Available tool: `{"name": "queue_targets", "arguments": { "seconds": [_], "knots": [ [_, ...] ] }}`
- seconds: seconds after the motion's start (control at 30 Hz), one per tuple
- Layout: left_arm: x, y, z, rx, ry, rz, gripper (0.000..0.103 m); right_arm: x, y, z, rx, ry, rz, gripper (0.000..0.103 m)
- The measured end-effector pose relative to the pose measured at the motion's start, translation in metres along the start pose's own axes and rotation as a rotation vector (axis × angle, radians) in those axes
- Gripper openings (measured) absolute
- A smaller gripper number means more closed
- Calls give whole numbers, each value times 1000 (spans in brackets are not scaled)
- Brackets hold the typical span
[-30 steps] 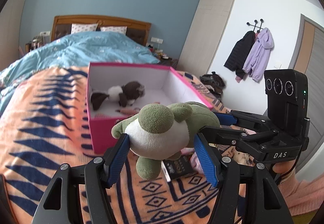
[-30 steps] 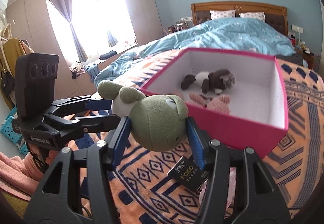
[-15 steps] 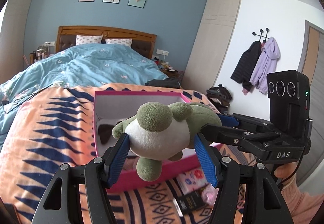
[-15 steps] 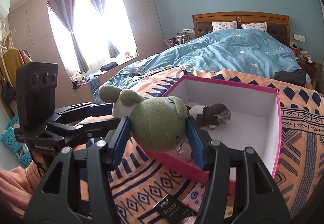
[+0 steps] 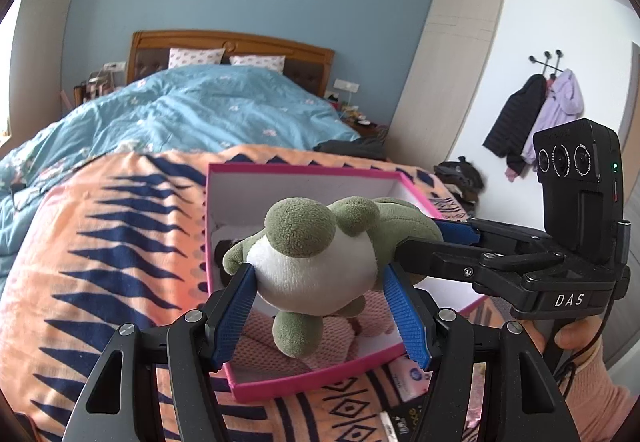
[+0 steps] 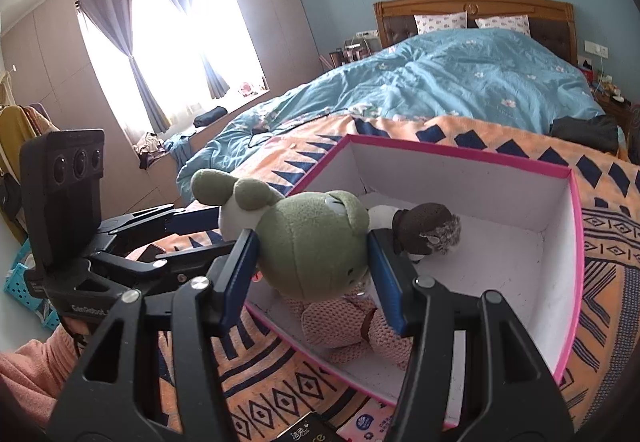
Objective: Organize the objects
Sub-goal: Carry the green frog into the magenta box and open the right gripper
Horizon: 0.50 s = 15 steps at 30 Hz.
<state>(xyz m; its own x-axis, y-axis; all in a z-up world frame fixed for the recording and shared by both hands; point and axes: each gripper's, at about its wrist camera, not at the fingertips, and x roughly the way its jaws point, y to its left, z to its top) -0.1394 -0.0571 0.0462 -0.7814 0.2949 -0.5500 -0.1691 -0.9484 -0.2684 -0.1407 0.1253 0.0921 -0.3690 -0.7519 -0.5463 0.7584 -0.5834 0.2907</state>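
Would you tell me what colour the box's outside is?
Bright pink outside, white inside; the right wrist view shows it best.

A: Where does the left wrist view sit?
B: Close above the pink box (image 5: 320, 382) near the bed's foot edge, facing the headboard (image 5: 232, 42).
A: And the right?
B: Beside it, angled toward the window (image 6: 172, 42); both share box, bed, and each other's tool.

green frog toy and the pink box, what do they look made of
Green frog toy: soft plush, by its fuzzy matte nap and the way it bulges between the blue pads. Pink box: likely cardboard, with thin stiff walls, matte white inside and a pink edge.
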Motion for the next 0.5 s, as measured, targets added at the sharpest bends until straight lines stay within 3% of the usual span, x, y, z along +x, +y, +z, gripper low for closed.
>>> {"name": "queue_targets", "arguments": {
  "seconds": [0.5],
  "knots": [
    [40, 15, -7, -38, 83, 59, 66, 53, -26, -2, 83, 133, -42, 58]
  ]
}}
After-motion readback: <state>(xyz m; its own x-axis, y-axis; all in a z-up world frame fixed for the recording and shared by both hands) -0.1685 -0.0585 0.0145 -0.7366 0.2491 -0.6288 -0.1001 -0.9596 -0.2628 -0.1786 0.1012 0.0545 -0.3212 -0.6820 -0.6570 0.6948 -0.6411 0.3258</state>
